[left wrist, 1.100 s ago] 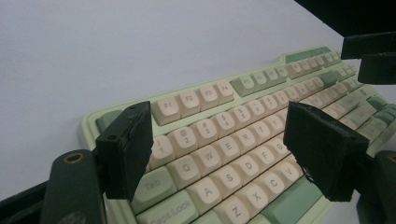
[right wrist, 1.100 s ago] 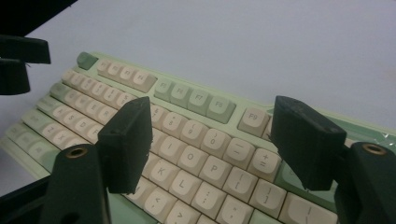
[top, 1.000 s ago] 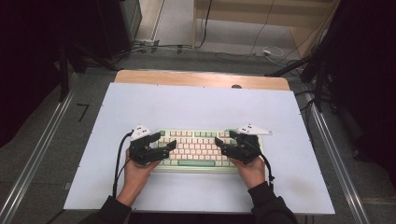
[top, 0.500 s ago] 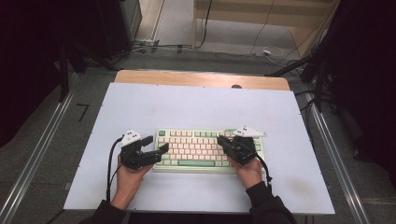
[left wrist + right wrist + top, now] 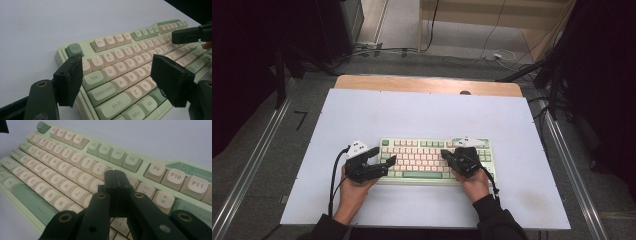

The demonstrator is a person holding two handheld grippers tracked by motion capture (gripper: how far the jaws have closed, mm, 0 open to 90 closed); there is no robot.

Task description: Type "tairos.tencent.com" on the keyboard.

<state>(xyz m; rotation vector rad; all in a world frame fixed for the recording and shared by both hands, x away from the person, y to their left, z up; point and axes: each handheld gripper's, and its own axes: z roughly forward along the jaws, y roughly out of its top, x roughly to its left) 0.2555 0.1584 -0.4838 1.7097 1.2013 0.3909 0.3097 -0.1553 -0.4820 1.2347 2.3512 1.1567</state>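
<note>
Keyboard (image 5: 434, 159): green case, cream and green keycaps, lying flat on the white bench (image 5: 422, 115) near the person's edge, long side parallel to that edge. Position unchanged across the three high-view frames.

Left gripper (image 5: 381, 161): held in the left hand (image 5: 354, 192) at the keyboard's left end. Jaws spread wide, holding nothing. In the left gripper view (image 5: 117, 77) the two black pads bracket the Tab, Caps Lock and Shift corner, with the far pad over the keys and the near pad off the case edge above the bench. One second ago this gripper sat further right, over the left key columns; half a second ago it was drawn out to the left, clear of the case; now it is back at the left edge, jaws pointing right.

Right gripper (image 5: 446, 156): held in the right hand (image 5: 474, 182) over the keyboard's right half. Jaws pressed together with nothing between them; the right gripper view (image 5: 115, 178) shows the joined tips low over the keys near the I and O columns. Placement is much the same in all three frames.

Floor (image 5: 272, 145): grey, with cables (image 5: 452, 50) beyond the bench's far edge.
</note>
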